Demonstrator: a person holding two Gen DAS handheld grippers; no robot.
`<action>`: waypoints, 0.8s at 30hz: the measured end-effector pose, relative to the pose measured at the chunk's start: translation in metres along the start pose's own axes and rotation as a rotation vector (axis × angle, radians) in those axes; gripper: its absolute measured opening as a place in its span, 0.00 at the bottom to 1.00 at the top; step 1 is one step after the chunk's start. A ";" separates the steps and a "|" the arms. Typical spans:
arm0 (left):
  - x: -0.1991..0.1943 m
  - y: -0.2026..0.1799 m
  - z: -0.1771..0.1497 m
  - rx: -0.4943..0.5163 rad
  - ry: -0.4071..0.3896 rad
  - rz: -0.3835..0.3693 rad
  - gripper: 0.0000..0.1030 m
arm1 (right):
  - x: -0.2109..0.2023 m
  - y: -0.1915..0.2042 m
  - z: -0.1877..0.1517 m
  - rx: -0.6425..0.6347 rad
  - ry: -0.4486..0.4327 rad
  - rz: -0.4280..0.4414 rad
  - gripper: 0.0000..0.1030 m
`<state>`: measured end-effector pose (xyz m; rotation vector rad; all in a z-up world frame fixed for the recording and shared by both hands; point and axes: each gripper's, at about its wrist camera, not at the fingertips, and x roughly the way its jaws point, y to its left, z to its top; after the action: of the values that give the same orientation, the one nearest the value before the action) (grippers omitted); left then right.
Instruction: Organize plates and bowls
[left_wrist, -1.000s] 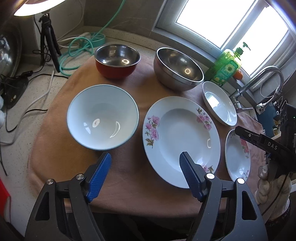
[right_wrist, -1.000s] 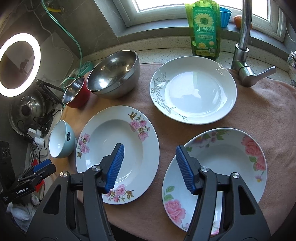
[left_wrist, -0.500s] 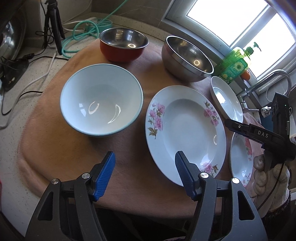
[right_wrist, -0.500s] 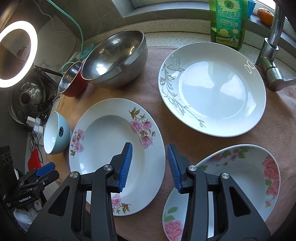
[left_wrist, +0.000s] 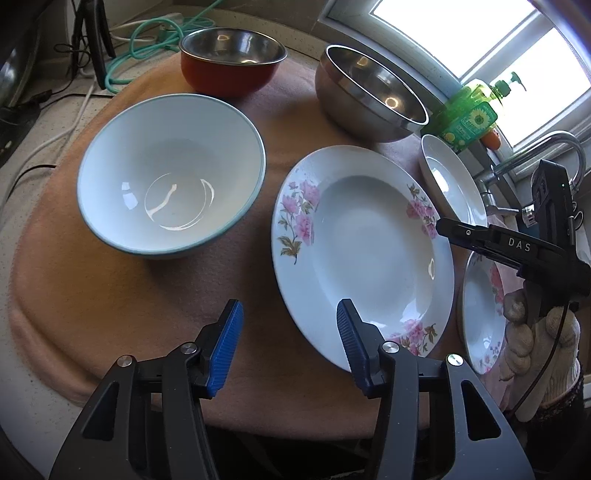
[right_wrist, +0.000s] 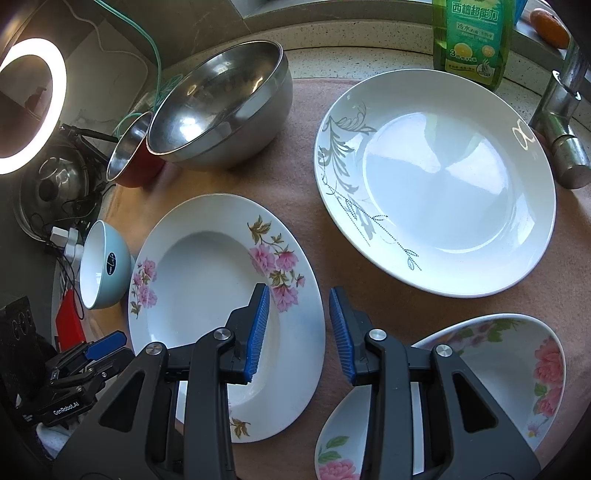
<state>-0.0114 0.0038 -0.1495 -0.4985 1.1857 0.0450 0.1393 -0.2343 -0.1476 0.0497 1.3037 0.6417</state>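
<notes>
Right, both claws closing in on the pink-flower plate, nothing gripped yet

Nearest to me, left gripper (left_wrist: 284, 341): jaws roughly half open and just been closing, only the peach cloth (left_wrist: 110, 295) between the pads; its right pad hangs over the near rim of the pink-flower plate (left_wrist: 364, 251), contact I can't confirm

Right gripper (right_wrist: 297, 328): narrower gap, also just been closing, straddling that same plate's right rim from above. Rim sits under the gap, pads don't look to be pressing on it, so I read it as holding nothing

Handling, my judgement: glazed ceramic, stiff, slick, chips if dropped or knocked into a neighbour. Raised rim is the only place to pinch; cloth should give a bit for a pad to slide under

Rose plate (right_wrist: 517, 369) lies just right of it, near edge

Further out: blue bowl (left_wrist: 170, 184) to the left, grey-leaf plate (right_wrist: 436, 184) behind

Far edge: red bowl (left_wrist: 232, 59) and steel bowl (left_wrist: 369, 92), light and tougher, rims easy to pinch
</notes>
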 end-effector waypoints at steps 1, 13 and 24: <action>0.002 0.000 0.000 -0.004 0.005 -0.004 0.49 | 0.001 -0.001 0.001 -0.001 0.001 -0.003 0.34; 0.014 0.001 0.001 -0.010 0.037 -0.019 0.34 | 0.012 -0.003 0.007 0.003 0.027 0.027 0.34; 0.016 -0.010 0.003 0.041 0.035 -0.011 0.27 | 0.014 0.012 0.008 -0.061 0.033 -0.018 0.32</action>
<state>0.0004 -0.0078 -0.1592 -0.4715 1.2160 0.0027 0.1432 -0.2155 -0.1529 -0.0219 1.3143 0.6690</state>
